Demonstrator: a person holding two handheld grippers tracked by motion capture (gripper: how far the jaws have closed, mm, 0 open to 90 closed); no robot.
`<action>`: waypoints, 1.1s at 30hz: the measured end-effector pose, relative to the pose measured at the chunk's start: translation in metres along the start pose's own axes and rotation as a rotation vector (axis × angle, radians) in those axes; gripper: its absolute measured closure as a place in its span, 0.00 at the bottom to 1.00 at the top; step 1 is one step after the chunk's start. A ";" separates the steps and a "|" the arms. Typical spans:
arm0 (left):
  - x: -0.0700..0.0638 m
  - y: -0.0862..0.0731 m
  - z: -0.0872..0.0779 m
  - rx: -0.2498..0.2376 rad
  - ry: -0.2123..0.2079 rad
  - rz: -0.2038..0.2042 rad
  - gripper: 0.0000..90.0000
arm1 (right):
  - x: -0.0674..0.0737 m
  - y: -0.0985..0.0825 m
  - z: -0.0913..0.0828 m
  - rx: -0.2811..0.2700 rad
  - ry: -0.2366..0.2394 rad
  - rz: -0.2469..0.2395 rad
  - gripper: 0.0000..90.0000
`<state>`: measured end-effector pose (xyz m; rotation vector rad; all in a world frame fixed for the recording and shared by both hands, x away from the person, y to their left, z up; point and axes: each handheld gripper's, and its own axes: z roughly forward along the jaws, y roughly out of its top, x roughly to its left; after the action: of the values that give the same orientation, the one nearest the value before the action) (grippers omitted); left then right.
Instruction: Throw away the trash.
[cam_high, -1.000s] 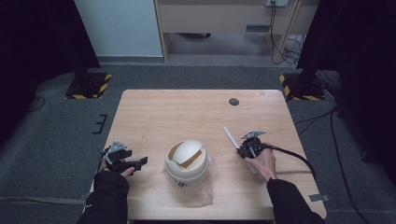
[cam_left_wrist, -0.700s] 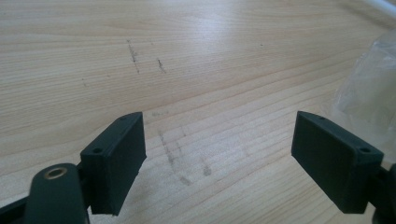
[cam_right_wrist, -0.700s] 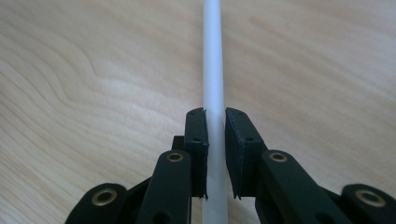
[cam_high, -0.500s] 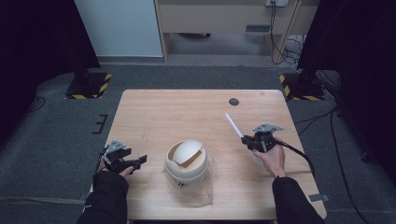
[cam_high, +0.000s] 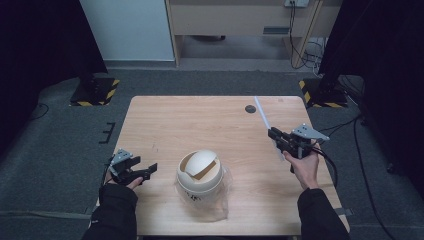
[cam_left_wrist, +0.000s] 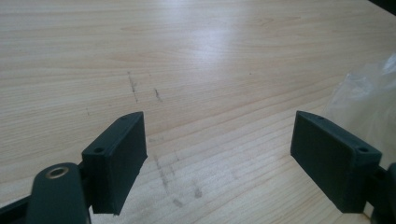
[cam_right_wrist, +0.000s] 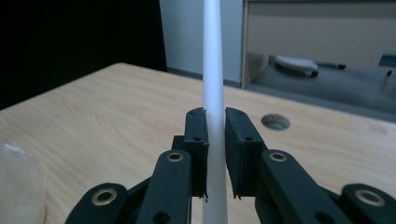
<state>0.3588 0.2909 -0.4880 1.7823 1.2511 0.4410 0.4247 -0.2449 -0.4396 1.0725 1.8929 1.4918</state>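
High view first: a pale wooden surface (cam_high: 200, 120) with a cream, dome-topped bin (cam_high: 199, 171) standing near the middle of its near edge, clear plastic bag (cam_high: 220, 197) bunched around its base. Over at the right edge, the right gripper (cam_high: 276, 137) is held up above the surface in the person's right hand (cam_high: 305, 167), and its fingers are clamped on a thin white stick (cam_high: 267, 126) that slants away towards the far right corner, past a small round hole (cam_high: 250, 108) in the surface. Right gripper view confirms it: the two black fingers (cam_right_wrist: 196, 140) pinch the white stick (cam_right_wrist: 214, 93) between them, the stick running up and out of the top of the picture. Down at the near left corner, the left gripper (cam_high: 145, 171) sits low by the surface, pointing towards the bin but well apart from it. Left gripper view shows its fingers (cam_left_wrist: 119, 154) spread wide with bare wood between them, and a bit of the clear bag (cam_left_wrist: 369, 88) at the right.
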 end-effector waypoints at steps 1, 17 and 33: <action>-0.001 0.002 -0.001 -0.013 -0.004 -0.003 0.20 | 0.000 0.005 -0.003 -0.038 -0.001 -0.004 0.89; -0.025 0.035 -0.035 -0.224 -0.030 -0.009 0.20 | 0.013 0.029 -0.008 -0.184 0.072 -0.036 0.89; -0.061 0.086 -0.060 -0.444 -0.122 0.039 0.24 | 0.049 0.055 0.001 -0.262 0.188 -0.077 0.89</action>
<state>0.3390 0.2566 -0.3736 1.4333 0.9464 0.5740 0.4126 -0.1992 -0.3828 0.7555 1.7735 1.7883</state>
